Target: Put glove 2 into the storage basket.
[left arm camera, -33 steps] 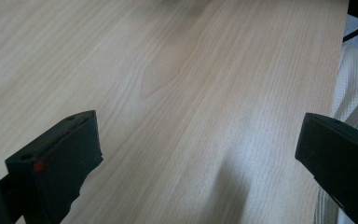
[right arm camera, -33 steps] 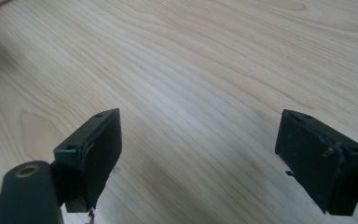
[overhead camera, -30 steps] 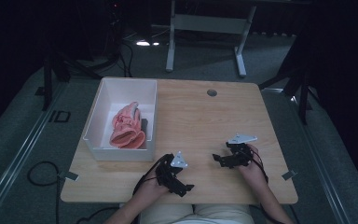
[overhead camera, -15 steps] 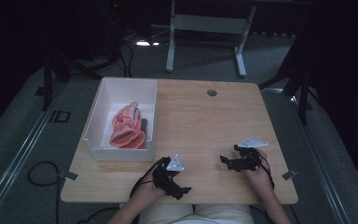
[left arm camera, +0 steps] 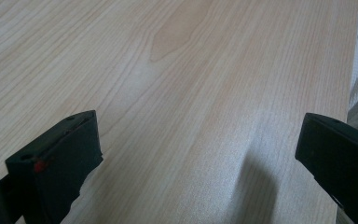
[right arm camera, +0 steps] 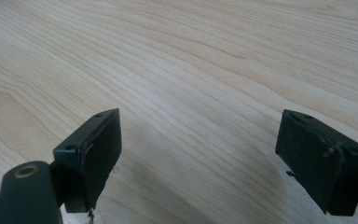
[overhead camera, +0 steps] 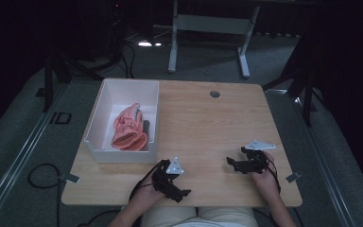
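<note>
Both sets of jaws stand wide apart with nothing between them, only bare wood grain. The left gripper (overhead camera: 185, 193) rests at the near edge of the tabletop (overhead camera: 208, 127); the right gripper (overhead camera: 230, 163) sits near the right side. The nearest thing is the pink gloves (overhead camera: 127, 127), bunched in the white bin (overhead camera: 152, 118) at the left, well apart from both. They look soft, light and floppy, likely rubbery; pinching a thick fold or the cuff should hold best, since a thin edge may slip.

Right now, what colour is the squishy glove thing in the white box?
Salmon pink. The glove shows best in the high view, lying inside the white box.
</note>
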### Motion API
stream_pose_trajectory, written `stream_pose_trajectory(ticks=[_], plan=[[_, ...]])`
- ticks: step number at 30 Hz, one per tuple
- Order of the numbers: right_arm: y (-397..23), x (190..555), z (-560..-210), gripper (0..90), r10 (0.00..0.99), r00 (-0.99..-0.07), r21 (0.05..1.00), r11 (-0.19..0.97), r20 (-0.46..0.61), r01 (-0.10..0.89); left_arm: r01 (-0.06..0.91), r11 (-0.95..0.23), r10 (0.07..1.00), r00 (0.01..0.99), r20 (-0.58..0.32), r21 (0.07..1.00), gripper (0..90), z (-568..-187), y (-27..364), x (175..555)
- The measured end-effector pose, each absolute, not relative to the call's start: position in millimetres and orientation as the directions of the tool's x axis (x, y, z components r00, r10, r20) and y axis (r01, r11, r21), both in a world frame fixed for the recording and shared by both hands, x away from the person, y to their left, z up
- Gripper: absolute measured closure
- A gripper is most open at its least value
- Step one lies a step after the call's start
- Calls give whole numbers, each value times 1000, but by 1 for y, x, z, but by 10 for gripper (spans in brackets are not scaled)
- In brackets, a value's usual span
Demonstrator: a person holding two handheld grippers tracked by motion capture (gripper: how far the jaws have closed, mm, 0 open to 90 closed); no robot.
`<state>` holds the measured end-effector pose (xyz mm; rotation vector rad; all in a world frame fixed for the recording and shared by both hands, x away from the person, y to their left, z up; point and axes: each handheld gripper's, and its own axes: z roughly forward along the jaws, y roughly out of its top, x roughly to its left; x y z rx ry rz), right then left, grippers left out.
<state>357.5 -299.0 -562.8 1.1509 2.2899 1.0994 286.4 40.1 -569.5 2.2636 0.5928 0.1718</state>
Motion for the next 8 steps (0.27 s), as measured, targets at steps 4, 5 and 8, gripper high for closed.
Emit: stream_pose_trajectory(ticks=[4, 5, 8], plan=[[-300, 358, -563, 142, 797, -603, 771, 364, 33, 523, 363, -591, 467, 882, -61, 721, 0, -569, 40, 286], [-300, 358, -563, 142, 799, -601, 770, 361, 35, 526, 362, -591, 465, 883, -61, 721, 0, -569, 40, 286], [-300, 358, -563, 142, 797, -603, 769, 365, 32, 524, 361, -590, 465, 883, -62, 722, 0, -569, 40, 286]])
